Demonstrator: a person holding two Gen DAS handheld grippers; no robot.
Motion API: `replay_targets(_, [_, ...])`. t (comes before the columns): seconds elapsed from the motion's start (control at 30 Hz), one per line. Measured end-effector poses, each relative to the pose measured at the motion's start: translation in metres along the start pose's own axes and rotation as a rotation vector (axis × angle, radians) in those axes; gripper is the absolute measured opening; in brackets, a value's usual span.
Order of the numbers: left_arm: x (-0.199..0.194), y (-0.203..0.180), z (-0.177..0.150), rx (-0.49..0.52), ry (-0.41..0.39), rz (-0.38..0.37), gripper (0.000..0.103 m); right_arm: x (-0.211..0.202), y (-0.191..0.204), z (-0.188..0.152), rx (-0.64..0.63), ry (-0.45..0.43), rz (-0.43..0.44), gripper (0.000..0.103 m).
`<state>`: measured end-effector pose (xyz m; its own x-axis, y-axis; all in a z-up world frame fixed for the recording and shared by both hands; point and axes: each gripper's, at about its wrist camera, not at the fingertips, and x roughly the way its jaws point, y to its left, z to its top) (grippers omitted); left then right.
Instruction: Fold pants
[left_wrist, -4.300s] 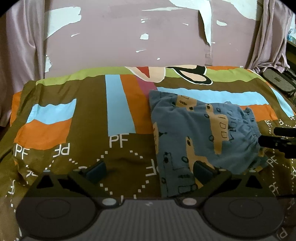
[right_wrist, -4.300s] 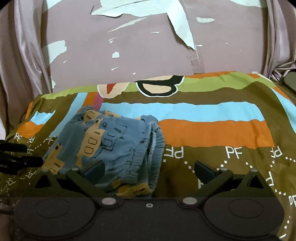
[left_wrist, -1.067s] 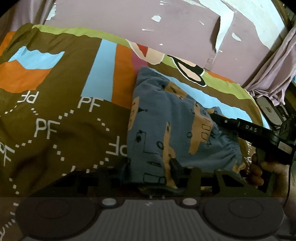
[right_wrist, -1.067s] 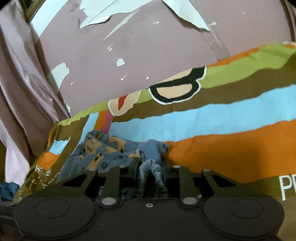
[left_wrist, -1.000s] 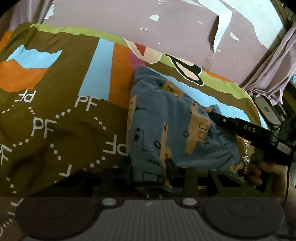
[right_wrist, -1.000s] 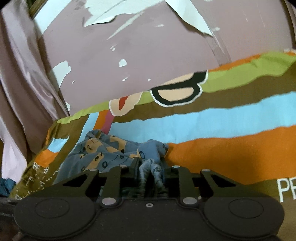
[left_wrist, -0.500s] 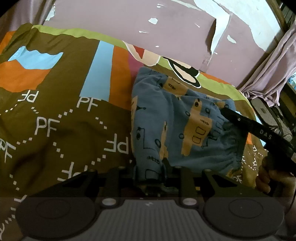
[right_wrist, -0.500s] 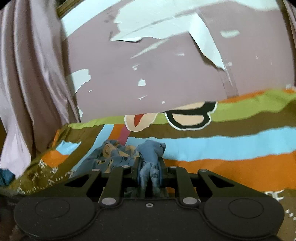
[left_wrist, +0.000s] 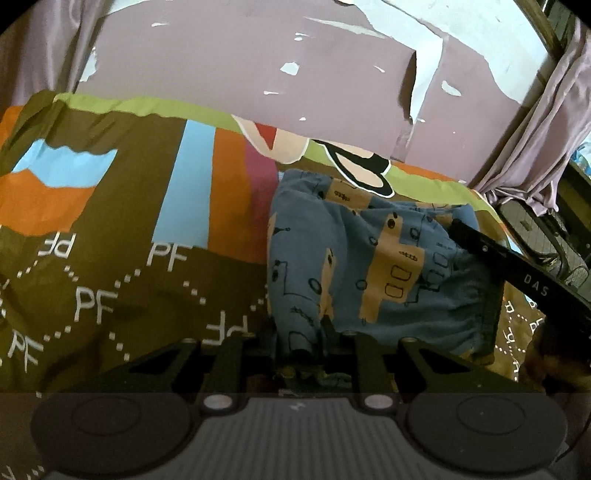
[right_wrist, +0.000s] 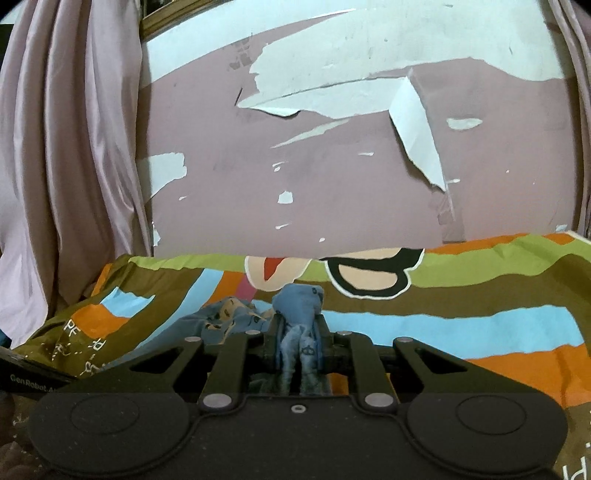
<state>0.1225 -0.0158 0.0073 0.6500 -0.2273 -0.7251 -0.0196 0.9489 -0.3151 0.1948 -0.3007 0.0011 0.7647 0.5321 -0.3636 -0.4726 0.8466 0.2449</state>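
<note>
I am working over a bed spread with a patchwork bedsheet (left_wrist: 110, 236) in brown, orange, sky blue and green, printed with white letters, and behind it a mauve wall (left_wrist: 240, 74) is peeling in pale patches, with a curtain (right_wrist: 66, 147) hanging at the side. The pants (left_wrist: 369, 266), blue with tan vehicle prints, are lying on the sheet just to the right of its vertical blue stripe, already doubled over. My left gripper (left_wrist: 301, 343) is sitting low at the near edge of the pants, pointing toward the wall, its fingers pressed together on a pinch of that near hem. My right gripper (right_wrist: 299, 347) is angling in from the right side of the pants, tilted upward toward the wall, and is pinching a bunched wad of cloth at the gathered waistband end. What is worrying me: the right pinch looks thick and crumpled, so I judge that layers could be slipping out unevenly as I carry it, leaving a skewed fold. If my two hands are lifting at different heights, the cloth between them could be sagging and dragging the sheet into wrinkles.
</note>
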Motion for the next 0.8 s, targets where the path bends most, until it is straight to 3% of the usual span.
replay_targets(0.43, [0.006, -0.023, 0.024, 0.078, -0.041, 0.019, 0.022, 0.003, -0.014, 0.006, 0.023, -0.064, -0.045, 0.015])
replay_targets(0.8, [0.024, -0.052, 0.064, 0.161, -0.076, 0.017, 0.022, 0.015, -0.042, 0.018, 0.032, -0.143, -0.093, 0.015])
